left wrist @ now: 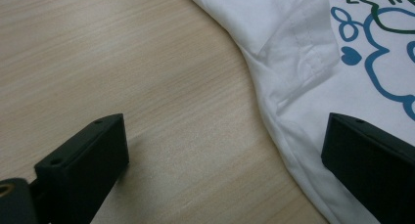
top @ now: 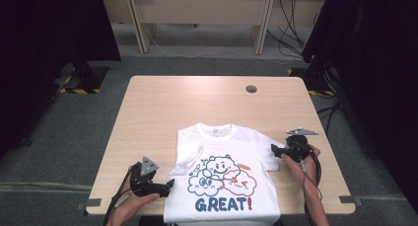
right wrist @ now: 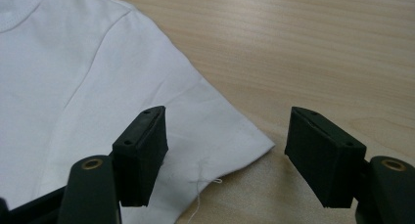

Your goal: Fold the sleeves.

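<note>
From the high view, the white T-shirt [top: 222, 176] lies face up on the table [top: 148, 117], printed side showing, its hem running off the near edge at six o'clock and one sleeve already folded in over the chest. My left gripper [top: 170, 184] sits at the shirt's nine o'clock side, my right gripper [top: 272, 149] at about two o'clock by the other sleeve. I judge I am early in folding it, lining up to take the right sleeve. In the left gripper view, my jaws stand wide apart over the shirt's side edge [left wrist: 288, 136], one above bare wood, the other above cloth, gripping nothing. In the right gripper view, the jaws are also parted, astride the sleeve's corner [right wrist: 244, 145]; the left one hangs over the cloth, the right over the table, and neither pinches it; a loose thread [right wrist: 200, 190] trails from the hem. Next, I think, I must lower, close on that sleeve corner and carry it inward.
</note>
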